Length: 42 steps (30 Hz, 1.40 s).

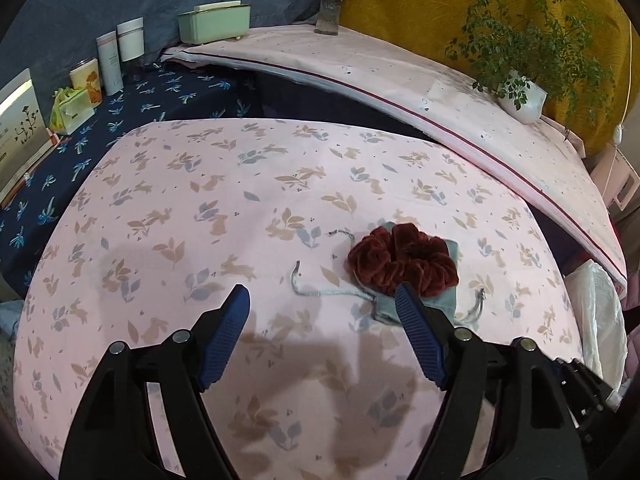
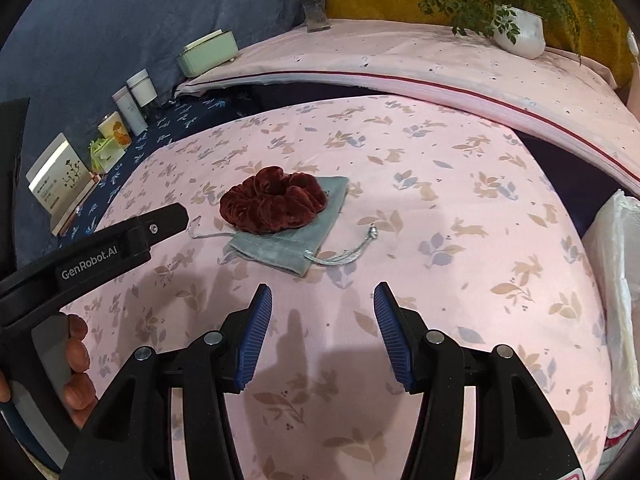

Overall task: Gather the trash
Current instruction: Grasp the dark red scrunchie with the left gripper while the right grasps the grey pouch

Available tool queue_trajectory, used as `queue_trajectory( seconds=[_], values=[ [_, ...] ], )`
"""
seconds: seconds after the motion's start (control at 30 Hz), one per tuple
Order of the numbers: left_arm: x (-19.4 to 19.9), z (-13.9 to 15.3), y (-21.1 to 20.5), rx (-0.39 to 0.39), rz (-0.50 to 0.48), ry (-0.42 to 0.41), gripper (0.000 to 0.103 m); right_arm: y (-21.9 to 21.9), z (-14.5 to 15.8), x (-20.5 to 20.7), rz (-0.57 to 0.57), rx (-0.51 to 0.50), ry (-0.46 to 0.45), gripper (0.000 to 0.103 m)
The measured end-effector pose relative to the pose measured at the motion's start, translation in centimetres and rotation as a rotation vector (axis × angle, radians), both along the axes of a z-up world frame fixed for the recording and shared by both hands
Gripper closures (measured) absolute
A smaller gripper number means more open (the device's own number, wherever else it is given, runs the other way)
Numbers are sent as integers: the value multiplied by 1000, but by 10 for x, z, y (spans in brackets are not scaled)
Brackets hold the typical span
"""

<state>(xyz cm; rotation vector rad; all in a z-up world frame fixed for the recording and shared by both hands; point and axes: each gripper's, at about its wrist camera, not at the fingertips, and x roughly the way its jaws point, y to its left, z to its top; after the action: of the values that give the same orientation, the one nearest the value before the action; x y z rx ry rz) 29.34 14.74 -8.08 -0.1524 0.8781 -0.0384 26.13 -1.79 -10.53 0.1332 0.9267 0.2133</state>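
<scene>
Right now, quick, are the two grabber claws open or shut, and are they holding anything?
Left gripper: open, holding nothing.
Right gripper: open, holding nothing.

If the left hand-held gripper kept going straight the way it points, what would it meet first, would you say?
Probably the pink rabbit-print cloth between its open fingers; the grey-green drawstring pouch and dark red velvet scrunchie lie just right of that line, though depth is unclear.

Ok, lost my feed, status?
Left gripper and right gripper open, empty. Scrunchie on grey pouch, untouched. Path clear.
</scene>
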Motion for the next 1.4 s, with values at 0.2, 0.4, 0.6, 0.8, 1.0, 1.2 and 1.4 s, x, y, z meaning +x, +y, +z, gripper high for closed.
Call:
queue_trajectory(
  seconds=[0.2, 0.4, 0.6, 0.8, 1.0, 1.2, 1.4],
  values=[
    [32, -10, -10, -36, -49, 24, 26, 15, -17, 24, 8, -1, 26, 50],
    [58, -28, -17, -79, -72, 80, 39, 21, -23, 38, 11, -19, 23, 53],
    [60, -39, -21, -117, -102, 102, 67, 22, -24, 45, 17, -33, 15, 72],
    [51, -35, -18, -148, -95, 97, 81, 23, -25, 42, 21, -35, 11, 90],
    [30, -28, -15, -161, -81, 88, 83, 13, -26, 30, -1, 11, 29, 95],
    [0, -31, -15, -167, -75, 104, 84, 1, -25, 5, -21, 37, 49, 95],
    [-33, -32, -19, -160, -72, 115, 84, -14, -24, -24, -46, 53, 65, 95]
  ],
)
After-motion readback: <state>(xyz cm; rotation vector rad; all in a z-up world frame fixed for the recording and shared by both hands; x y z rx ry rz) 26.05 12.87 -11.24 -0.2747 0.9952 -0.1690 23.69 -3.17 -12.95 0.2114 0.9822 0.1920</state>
